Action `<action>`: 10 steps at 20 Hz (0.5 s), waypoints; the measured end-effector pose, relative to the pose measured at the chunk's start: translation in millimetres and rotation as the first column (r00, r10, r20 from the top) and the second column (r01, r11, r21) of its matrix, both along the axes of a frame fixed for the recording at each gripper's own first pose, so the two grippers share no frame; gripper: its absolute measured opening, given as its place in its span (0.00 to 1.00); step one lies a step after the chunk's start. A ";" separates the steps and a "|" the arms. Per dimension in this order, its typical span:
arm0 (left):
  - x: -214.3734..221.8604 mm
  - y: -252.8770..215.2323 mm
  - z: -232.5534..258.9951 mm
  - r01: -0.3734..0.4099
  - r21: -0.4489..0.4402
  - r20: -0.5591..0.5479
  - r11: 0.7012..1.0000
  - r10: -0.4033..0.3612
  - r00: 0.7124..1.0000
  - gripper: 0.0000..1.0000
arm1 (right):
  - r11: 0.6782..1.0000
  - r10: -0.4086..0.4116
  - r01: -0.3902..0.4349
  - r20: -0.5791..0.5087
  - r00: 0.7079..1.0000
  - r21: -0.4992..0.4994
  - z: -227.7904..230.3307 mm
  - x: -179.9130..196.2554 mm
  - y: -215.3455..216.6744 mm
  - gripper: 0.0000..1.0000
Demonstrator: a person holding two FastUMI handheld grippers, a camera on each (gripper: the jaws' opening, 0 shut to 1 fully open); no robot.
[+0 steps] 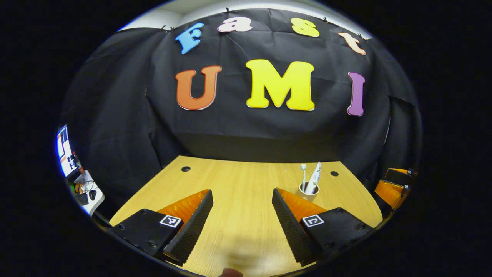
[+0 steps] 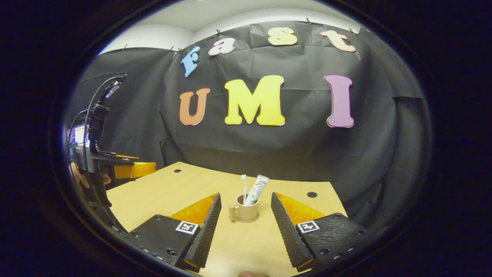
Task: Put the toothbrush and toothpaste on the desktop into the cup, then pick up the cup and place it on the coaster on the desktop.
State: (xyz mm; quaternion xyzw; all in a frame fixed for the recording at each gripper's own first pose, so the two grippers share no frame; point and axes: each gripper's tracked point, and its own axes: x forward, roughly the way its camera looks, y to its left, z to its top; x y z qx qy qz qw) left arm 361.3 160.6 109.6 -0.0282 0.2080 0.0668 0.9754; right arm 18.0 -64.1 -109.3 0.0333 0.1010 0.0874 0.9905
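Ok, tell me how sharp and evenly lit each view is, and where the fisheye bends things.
Left gripper view: cup small but sharp; desk evenly lit, its far edge bowed; a soft shadow between the left gripper fingers. Right gripper view: cup, toothbrush and toothpaste crisp ahead of the right gripper; rim dims, left side bent.
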 end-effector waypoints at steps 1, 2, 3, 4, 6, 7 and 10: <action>-4.9 1.6 -4.4 -0.017 -0.001 0.005 1.000 0.017 1.000 0.98 | 1.000 0.016 -0.016 0.016 1.000 0.006 4.0 0.1 7.2 0.78; -3.7 -2.3 -9.3 -0.025 -0.007 0.015 1.000 0.025 1.000 0.98 | 1.000 0.025 -0.026 0.032 0.999 0.010 7.4 -0.8 14.9 0.75; -5.2 -0.8 -11.0 -0.034 -0.010 0.032 0.999 0.035 0.999 0.98 | 0.999 0.035 -0.036 0.047 0.998 0.012 11.9 -1.5 22.5 0.78; -5.1 1.2 -11.0 -0.040 -0.008 0.058 0.999 0.041 0.997 0.98 | 0.999 0.043 -0.044 0.064 0.997 0.011 15.9 -2.1 30.0 0.78; -10.2 8.8 -0.6 -0.042 -0.004 0.106 0.999 0.042 0.993 0.98 | 0.999 0.052 -0.052 0.093 0.994 -0.006 22.7 -1.5 42.0 0.78; -10.4 11.8 4.8 -0.035 -0.004 0.120 0.999 0.036 0.992 0.98 | 0.999 0.051 -0.050 0.090 0.995 -0.013 21.8 -1.7 48.0 0.77; -8.1 18.7 13.2 0.000 0.000 0.140 1.000 0.000 0.990 0.98 | 1.000 0.019 -0.020 0.084 0.996 0.001 26.3 1.5 59.3 0.79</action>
